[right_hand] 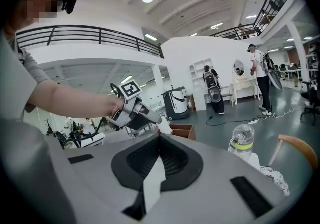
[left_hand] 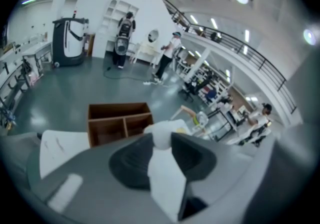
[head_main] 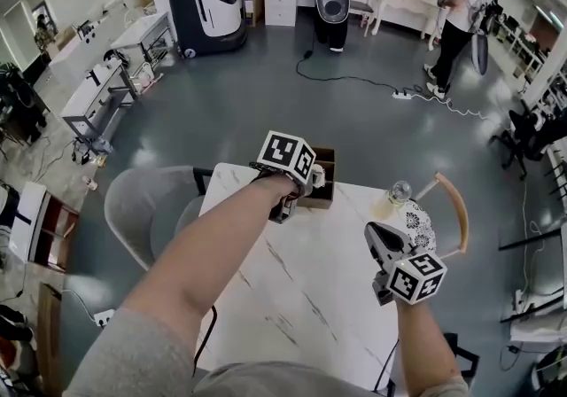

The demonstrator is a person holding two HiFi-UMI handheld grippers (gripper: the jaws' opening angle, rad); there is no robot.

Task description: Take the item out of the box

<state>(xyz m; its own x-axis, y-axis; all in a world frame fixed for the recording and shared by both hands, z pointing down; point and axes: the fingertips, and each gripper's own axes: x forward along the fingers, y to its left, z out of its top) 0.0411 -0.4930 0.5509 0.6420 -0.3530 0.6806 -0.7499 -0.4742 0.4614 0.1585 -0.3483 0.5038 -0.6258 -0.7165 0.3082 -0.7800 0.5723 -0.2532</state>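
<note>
- Two grippers over white marble-look table [head_main: 292, 298]. R one is closest to the person, L one is reached out toward far edge.
- Right gripper [head_main: 376, 234]: jaws pressed together, nothing btwn them. Hovers over table near a lacy patterned mat [head_main: 418, 225], well apart from the box.
- Left gripper [left_hand: 161, 138]: jaws pinching a small soft white item [left_hand: 161, 129]. Item sits right at the tips and pokes out past them.
- It's a lumpy wad, so can't tell a long axis.
- Key relation: item is in L jaws, not in the box. Open brown wooden box w/ divider [left_hand: 120, 109] lies just beyond the tips and a bit to their left in left gripper view.
- Right gripper view shows item just above box's near corner. Looks clear of the compartments, though can't tell for sure if any part touches the rim.
- L arm is far nearer the box than R.
- Judgement: extraction basically done. Next move prob. carry item back over bare table on the near side, then release.
- Clear plastic bottle w/ yellow-green band [right_hand: 242, 143] stands farther right, beside a wooden chair arm [head_main: 456, 205].
</note>
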